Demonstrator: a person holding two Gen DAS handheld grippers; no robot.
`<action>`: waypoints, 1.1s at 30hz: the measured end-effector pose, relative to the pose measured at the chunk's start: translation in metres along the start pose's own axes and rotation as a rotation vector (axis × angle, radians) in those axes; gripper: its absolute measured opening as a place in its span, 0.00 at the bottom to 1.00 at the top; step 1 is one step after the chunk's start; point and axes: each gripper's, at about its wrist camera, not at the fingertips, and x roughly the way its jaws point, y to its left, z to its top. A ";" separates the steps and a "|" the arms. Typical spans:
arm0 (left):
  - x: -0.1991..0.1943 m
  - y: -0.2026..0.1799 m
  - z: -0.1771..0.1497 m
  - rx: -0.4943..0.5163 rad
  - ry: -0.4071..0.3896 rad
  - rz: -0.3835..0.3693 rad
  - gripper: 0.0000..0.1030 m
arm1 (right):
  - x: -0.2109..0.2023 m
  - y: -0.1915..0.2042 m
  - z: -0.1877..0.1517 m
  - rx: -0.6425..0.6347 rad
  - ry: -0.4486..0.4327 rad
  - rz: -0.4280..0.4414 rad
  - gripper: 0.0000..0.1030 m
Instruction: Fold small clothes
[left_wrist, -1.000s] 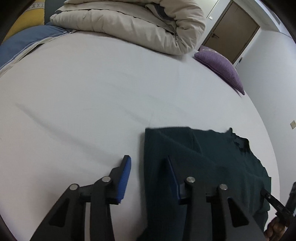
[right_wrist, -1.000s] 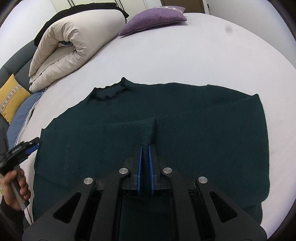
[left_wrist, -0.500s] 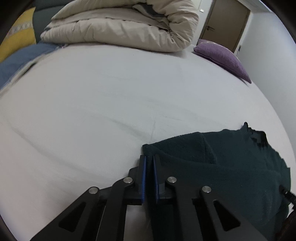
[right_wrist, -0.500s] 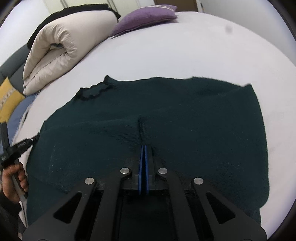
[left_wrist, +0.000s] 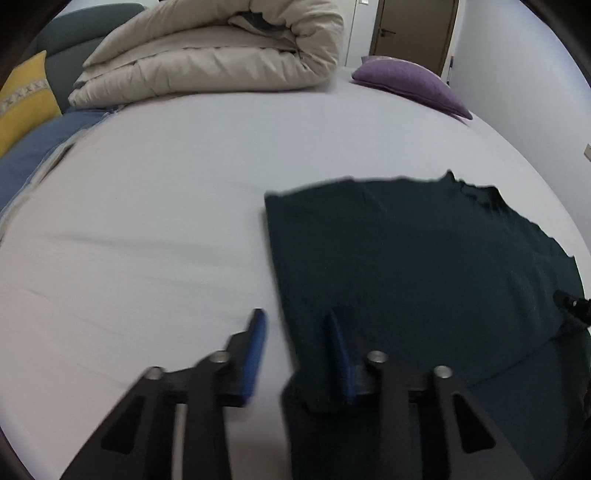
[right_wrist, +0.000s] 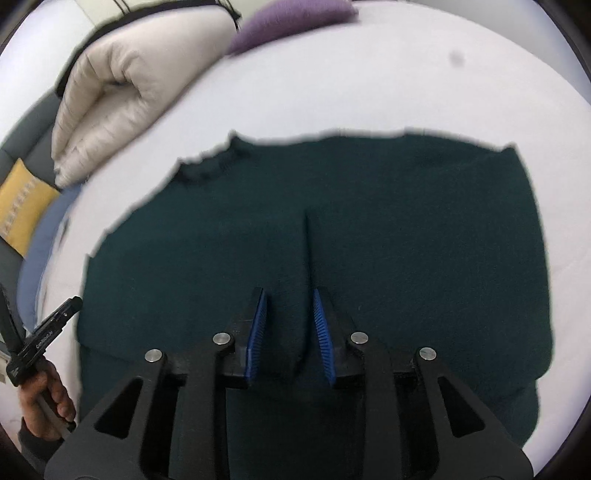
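Grippers come first in both views, each with black arms and blue pads. The left gripper (left_wrist: 295, 343) has its fingers spread apart and holds nothing. One pad (left_wrist: 255, 347) hangs over the white sheet and the other is over the edge of the sweater (left_wrist: 424, 266). The right gripper (right_wrist: 289, 325) has its fingers spread too, with nothing held. It sits over the near middle of the sweater (right_wrist: 369, 240), and a thin raised crease of cloth runs away from the gap between its pads.

The sweater is dark green. It lies spread out on the bed (left_wrist: 166, 221), with its neck hole on the far side. In the right view, a hand (right_wrist: 44, 402) holding a black handle shows low at the left, beside the sweater.

Farther back, a big rolled cream blanket (left_wrist: 221, 59) rests on the bed. A purple pillow (left_wrist: 410, 81) lies near it. A yellow pillow (left_wrist: 22, 99) and some blue cloth (left_wrist: 33, 147) are off to the left. A brown door (left_wrist: 413, 33) stands at the very back.
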 end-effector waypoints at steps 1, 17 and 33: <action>0.000 -0.001 -0.001 0.016 -0.008 0.006 0.31 | -0.002 0.001 -0.001 -0.009 -0.001 -0.012 0.19; -0.032 0.027 -0.012 -0.070 -0.079 -0.033 0.40 | -0.041 -0.030 -0.023 0.129 -0.067 0.059 0.10; -0.145 0.057 -0.198 -0.179 0.105 -0.328 0.68 | -0.217 -0.055 -0.197 0.114 -0.215 0.212 0.63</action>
